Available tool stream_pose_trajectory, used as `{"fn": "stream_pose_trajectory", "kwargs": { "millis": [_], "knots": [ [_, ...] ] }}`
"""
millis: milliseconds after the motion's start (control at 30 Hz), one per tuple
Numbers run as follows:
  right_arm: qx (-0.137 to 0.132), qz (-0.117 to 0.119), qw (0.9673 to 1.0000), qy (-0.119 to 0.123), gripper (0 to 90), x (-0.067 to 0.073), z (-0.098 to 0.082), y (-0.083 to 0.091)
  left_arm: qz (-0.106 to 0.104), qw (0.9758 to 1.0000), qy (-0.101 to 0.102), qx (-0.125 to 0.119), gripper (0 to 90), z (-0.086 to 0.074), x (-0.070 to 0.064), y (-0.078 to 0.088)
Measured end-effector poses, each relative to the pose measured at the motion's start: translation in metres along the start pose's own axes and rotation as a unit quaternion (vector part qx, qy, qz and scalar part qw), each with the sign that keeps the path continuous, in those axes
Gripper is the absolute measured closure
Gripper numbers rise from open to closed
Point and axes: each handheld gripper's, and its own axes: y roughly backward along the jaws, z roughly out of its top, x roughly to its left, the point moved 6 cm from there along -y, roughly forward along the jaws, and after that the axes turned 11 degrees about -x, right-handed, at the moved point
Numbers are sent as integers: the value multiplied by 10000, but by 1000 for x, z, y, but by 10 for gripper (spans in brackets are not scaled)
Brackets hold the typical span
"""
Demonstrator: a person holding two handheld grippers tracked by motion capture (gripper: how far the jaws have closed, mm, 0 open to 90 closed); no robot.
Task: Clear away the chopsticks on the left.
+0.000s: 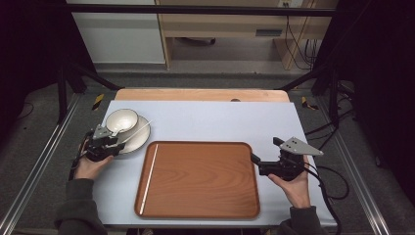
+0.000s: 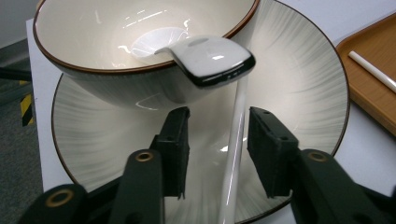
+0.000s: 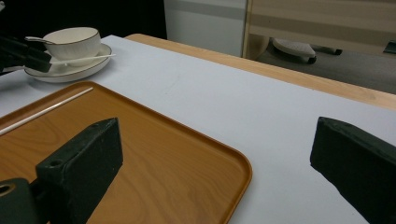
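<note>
Bowl (image 1: 122, 120) on plate (image 1: 138, 138), chopstick (image 2: 235, 140) between left gripper (image 2: 218, 149) fingers

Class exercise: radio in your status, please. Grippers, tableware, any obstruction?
Left gripper open, jaws either side of white chopstick on plate. Right gripper open, by tray edge. Spoon in bowl. No obstruction.
</note>
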Motion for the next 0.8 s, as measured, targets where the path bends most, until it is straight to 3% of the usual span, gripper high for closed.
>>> {"fn": "stream_pose_trajectory", "kwargs": {
  "millis": [267, 800],
  "knots": [
    [13, 3, 10000, 0, 27, 0, 0, 0, -109, 9998, -99, 140, 782, -3, -4, -3],
    [2, -4, 10000, 0, 27, 0, 0, 0, -295, 9988, -293, 250, 837, 1, -20, 3]
  ]
}}
